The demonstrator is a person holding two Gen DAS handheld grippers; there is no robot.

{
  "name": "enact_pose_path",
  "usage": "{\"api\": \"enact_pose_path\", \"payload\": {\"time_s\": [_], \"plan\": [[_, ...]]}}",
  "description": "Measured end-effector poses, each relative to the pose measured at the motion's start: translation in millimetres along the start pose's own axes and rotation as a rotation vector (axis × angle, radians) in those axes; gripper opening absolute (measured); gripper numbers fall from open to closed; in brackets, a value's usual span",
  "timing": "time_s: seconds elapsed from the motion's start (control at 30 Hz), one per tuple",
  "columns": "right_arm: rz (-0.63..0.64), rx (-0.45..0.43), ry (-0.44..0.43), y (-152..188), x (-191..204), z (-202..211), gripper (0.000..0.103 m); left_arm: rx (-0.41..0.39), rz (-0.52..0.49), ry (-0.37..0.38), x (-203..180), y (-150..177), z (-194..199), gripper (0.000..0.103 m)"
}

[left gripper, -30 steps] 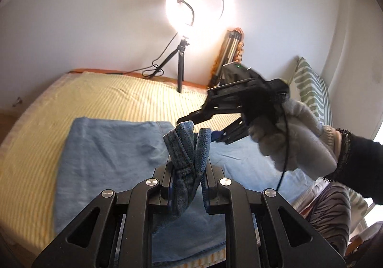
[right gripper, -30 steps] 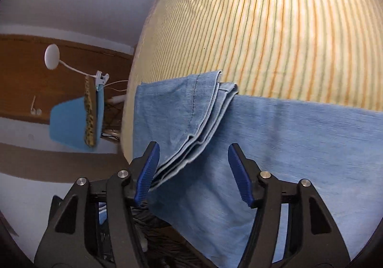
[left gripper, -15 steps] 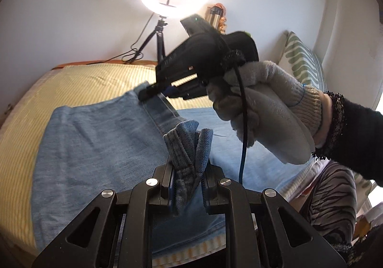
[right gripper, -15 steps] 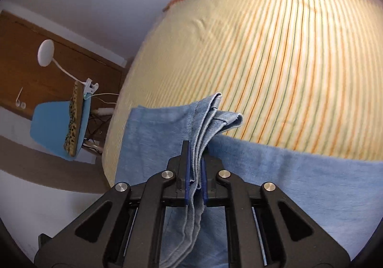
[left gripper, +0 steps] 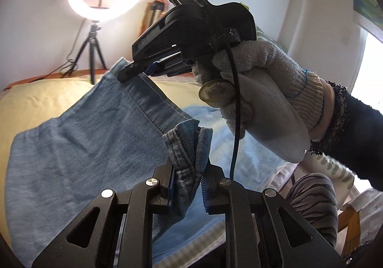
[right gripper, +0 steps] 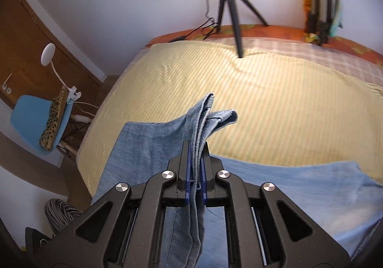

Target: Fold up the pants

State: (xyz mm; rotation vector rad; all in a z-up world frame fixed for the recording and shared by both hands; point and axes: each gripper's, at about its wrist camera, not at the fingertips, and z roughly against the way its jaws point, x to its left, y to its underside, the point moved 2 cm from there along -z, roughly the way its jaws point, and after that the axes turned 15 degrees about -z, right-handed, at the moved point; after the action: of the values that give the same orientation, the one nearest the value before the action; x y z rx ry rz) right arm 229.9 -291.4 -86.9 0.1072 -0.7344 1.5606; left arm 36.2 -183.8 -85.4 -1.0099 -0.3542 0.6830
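Denim pants [left gripper: 79, 148] on striped bed [right gripper: 275, 100], both grippers clamping hems

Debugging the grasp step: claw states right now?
Left claw: closed on a bunched edge of the jeans.
Right claw: just closed on the jeans' layered hem.

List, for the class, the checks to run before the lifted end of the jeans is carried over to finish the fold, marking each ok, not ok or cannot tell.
1. Left hand-held gripper shut on a bunched corner of the jeans: ok.
2. Right hand-held gripper, whose jaws have just closed, shut on the layered hem: ok.
3. All hem layers caught in the right grip: cannot tell.
4. Held edge raised clear of the striped bedspread: ok.
5. Landing area free of the tripod leg standing on the bed: ok, it stands far back.
6. Lower layer of denim lying flat: cannot tell, mostly hidden.
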Motion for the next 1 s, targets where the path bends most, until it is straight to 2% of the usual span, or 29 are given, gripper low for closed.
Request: {"api": "enact_pose_path", "payload": {"time_s": [0.23,1.0], "plan": [[-0.042,-0.045,0.051,-2,-61,40,0.007,0.015,-0.038,0.089,-33,-16,-32,0.016],[-0.186,-0.161,0.199,-1,-219,145,0.007,0.017,-0.186,0.354,-135,-69,-122,0.015]]}}
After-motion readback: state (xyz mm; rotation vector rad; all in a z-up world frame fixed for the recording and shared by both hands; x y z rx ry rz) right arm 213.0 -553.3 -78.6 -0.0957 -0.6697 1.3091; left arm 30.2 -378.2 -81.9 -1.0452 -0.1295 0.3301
